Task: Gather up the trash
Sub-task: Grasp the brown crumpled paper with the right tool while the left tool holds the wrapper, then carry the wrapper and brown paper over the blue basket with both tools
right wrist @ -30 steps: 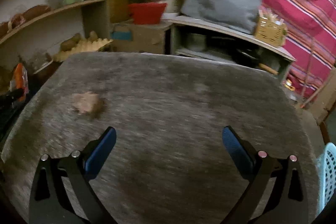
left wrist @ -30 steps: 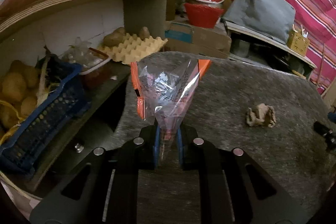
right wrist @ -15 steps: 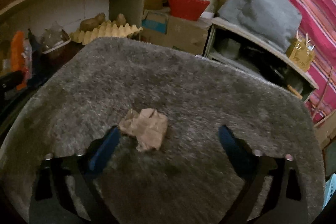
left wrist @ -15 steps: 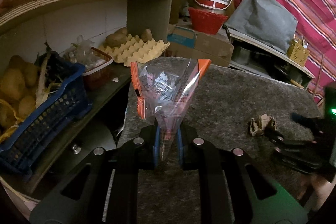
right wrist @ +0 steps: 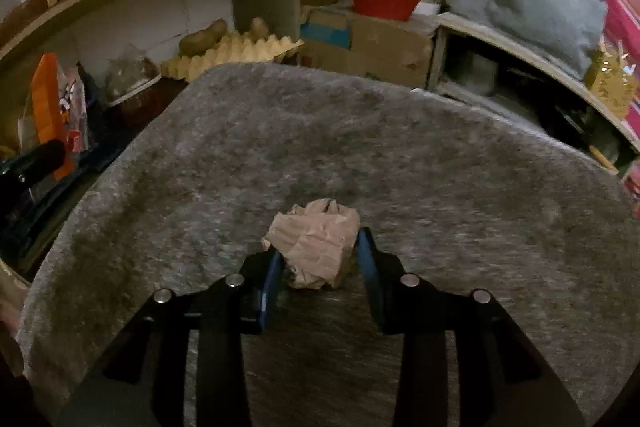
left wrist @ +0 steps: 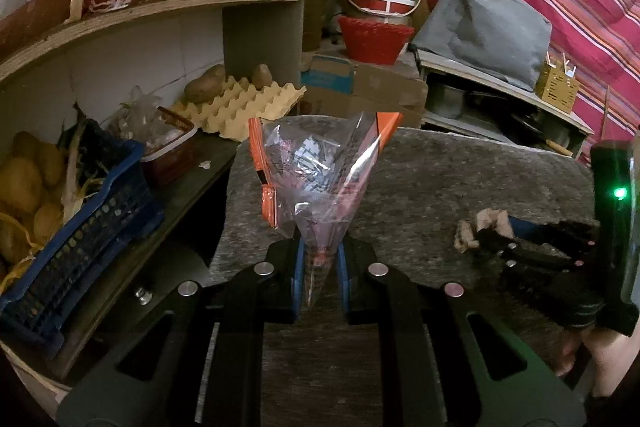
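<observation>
The left claw (left wrist: 318, 267) is clenched on the lower corner of a clear plastic bag (left wrist: 320, 179) with an orange zip strip, holding it so that the bag stands up and fans out toward 12 o'clock, mouth uppermost. Held this way it probably serves as the receptacle: the opening faces up and away from the claw, so trash can be dropped in from above without the left side having to regrip.

The trash itself, a crumpled ball of brown paper (right wrist: 316, 247), lies on the grey felt-covered worktop (right wrist: 440, 167), near the middle of the surface toward the right claw's side. The right claw (right wrist: 318, 265) brackets it, one blue pad at 9 o'clock of the wad and the other at 3 o'clock. Both pads look to be touching the paper or just beside it, and the wad shows no squeeze, so I cannot tell whether the grip has closed. The low, level approach suits a light, crushable thing lying flat on felt.

From the left wrist view the wad sits at about 3 o'clock of the bag, well apart from it, so a carry across toward the bag's mouth likely comes next.
</observation>
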